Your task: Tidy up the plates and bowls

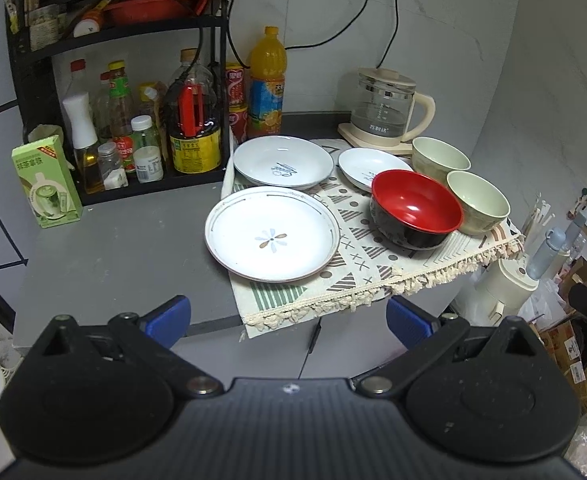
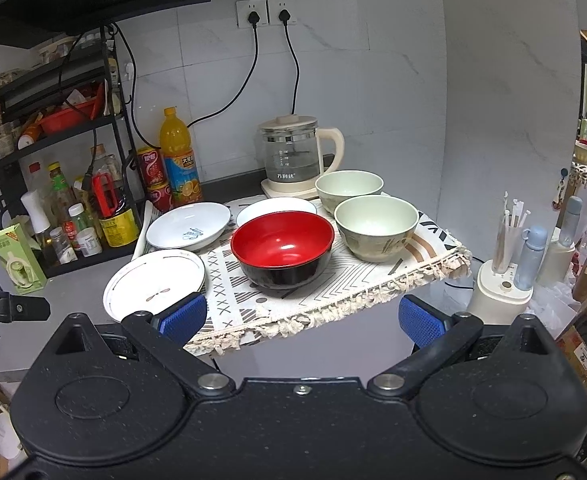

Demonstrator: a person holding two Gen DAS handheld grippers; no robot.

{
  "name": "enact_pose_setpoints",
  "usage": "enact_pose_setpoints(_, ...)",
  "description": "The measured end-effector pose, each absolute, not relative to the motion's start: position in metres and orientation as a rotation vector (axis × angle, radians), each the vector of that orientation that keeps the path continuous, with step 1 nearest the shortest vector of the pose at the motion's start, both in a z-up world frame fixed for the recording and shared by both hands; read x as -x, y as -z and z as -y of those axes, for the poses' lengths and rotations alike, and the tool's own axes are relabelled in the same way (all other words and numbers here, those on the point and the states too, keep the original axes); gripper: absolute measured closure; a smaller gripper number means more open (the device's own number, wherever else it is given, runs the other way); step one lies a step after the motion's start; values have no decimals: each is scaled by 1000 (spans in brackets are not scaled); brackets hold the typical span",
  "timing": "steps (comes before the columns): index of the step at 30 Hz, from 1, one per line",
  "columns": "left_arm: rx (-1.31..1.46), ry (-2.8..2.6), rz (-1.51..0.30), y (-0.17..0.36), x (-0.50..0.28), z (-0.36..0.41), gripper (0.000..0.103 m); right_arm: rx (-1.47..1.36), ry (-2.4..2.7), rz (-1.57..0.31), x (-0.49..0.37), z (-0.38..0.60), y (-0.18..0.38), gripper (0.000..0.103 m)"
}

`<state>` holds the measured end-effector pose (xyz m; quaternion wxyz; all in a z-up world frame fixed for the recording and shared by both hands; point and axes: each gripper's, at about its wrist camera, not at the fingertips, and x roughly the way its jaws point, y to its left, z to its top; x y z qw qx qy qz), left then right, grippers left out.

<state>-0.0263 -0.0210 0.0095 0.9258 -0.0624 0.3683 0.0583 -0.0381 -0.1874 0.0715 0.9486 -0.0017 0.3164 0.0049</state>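
While both tools [image 1: 288,316] [image 2: 302,318] gape empty, three plates [image 1: 272,238] and three bowls [image 1: 416,209] wait.

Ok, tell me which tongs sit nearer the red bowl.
Right. The right tongs hang open just in front of the red bowl, nearly centred on it. The left tongs, also open, sit further back, facing the flower plate, with the bowl off to their right.

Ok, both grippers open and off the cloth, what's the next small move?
Probably ease the right gripper forward to the near green bowl: it sits upright and apart from its twin, the far green bowl, so nesting them looks easiest.
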Motion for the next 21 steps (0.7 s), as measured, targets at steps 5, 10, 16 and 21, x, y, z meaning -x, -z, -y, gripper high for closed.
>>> enact_pose_setpoints(5, 128, -131, -761, -10, 29, 17, 0, 8, -19, -644, 41, 185, -70, 0)
enact_pose_setpoints(10, 131, -131, -762, -10, 29, 16, 0, 5, -22, -645, 41, 185, -71, 0)
enact_pose_setpoints(16, 127, -126, -766, -10, 28, 16, 0, 1, -18, -650, 39, 185, -71, 0)
enact_pose_setpoints(21, 134, -131, -771, -10, 25, 15, 0, 3, -24, -648, 36, 185, -70, 0)
